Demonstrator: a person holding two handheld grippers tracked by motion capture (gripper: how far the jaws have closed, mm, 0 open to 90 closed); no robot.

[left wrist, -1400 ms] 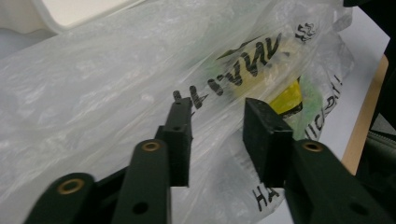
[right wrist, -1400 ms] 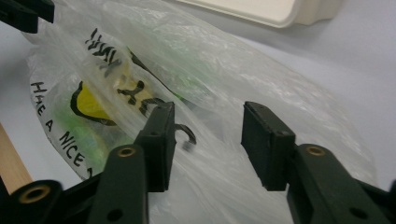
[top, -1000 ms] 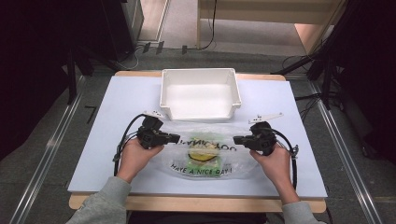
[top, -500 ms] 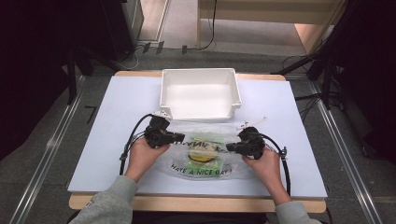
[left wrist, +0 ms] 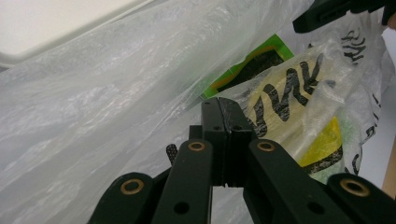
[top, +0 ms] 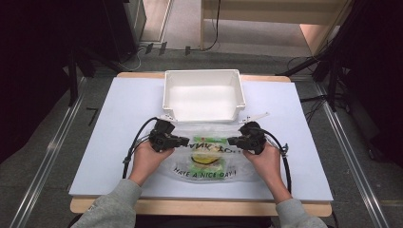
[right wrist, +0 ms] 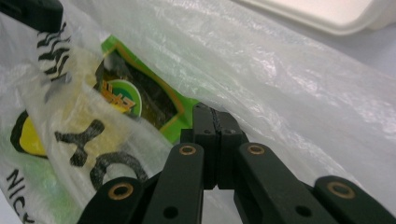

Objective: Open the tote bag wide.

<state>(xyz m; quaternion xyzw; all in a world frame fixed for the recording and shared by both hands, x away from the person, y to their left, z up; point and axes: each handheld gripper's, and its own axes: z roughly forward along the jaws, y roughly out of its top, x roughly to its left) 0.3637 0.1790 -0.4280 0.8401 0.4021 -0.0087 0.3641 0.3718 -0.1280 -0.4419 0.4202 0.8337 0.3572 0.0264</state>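
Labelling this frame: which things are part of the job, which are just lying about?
In the job: plastic bag, green packet inside it, left claw, right claw, both shut on the bag, white bin.
Lying about: cables on floor.

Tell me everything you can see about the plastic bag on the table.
The plastic bag is thin, clear, crinkled film printed with black lettering and a yellow mark. It lies flat on the white table, just in front of the white tray, with a green packet inside. The left tool and right tool pinch its sides.
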